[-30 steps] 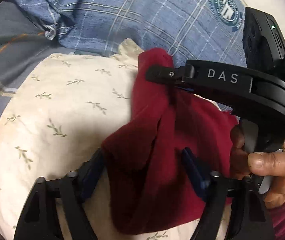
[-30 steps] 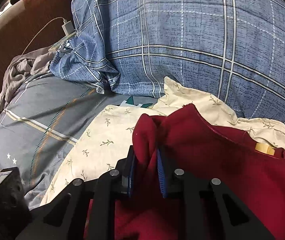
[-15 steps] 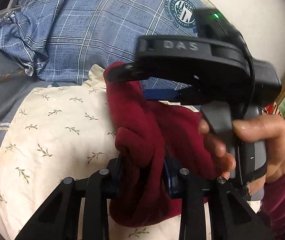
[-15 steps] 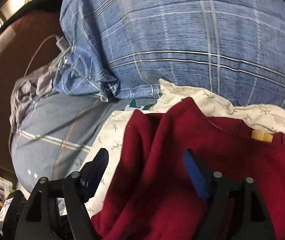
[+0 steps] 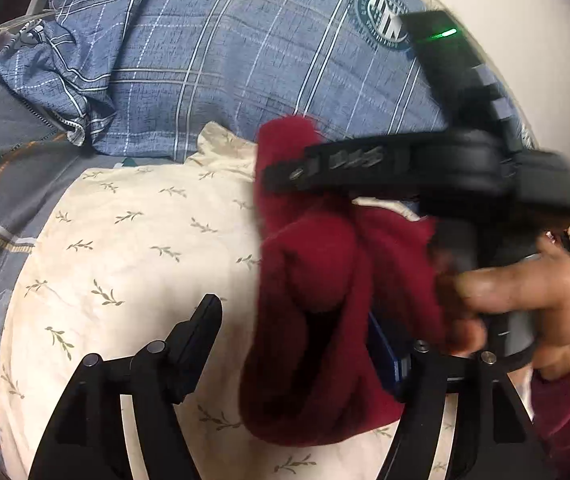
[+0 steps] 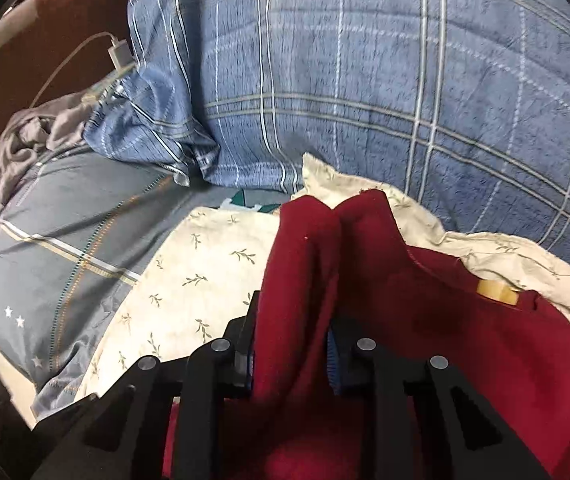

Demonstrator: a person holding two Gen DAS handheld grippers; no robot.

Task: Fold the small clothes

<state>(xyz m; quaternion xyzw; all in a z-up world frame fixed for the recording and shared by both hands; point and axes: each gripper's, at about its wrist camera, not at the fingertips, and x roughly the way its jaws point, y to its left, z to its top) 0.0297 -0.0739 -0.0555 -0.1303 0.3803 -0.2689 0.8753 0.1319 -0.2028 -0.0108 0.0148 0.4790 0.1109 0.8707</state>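
A dark red garment (image 5: 325, 264) hangs bunched above a cream pillow. In the left wrist view my left gripper (image 5: 293, 320) has its jaws wide and still opening. The cloth drapes between them against the right pad, and the left finger (image 5: 201, 332) stands clear of it. My right gripper (image 5: 275, 176), held in a person's hand (image 5: 525, 300), reaches in from the right onto the garment's upper edge. In the right wrist view the right gripper (image 6: 293, 336) is closing, its pads pinching an upright fold of the red garment (image 6: 465, 360). A yellow label (image 6: 497, 292) shows at the neckline.
The cream pillow (image 5: 125, 260) with leaf sprigs lies on a grey bedsheet (image 6: 65, 240). A big blue plaid pillow (image 6: 365, 80) rises behind. A white charger with cable (image 6: 119, 54) and a crumpled grey cloth (image 6: 29, 136) sit at the far left.
The left jaws, shut on the red cloth half a second ago, have spread wide. The right jaws, wide then, have closed on a fold of the garment.
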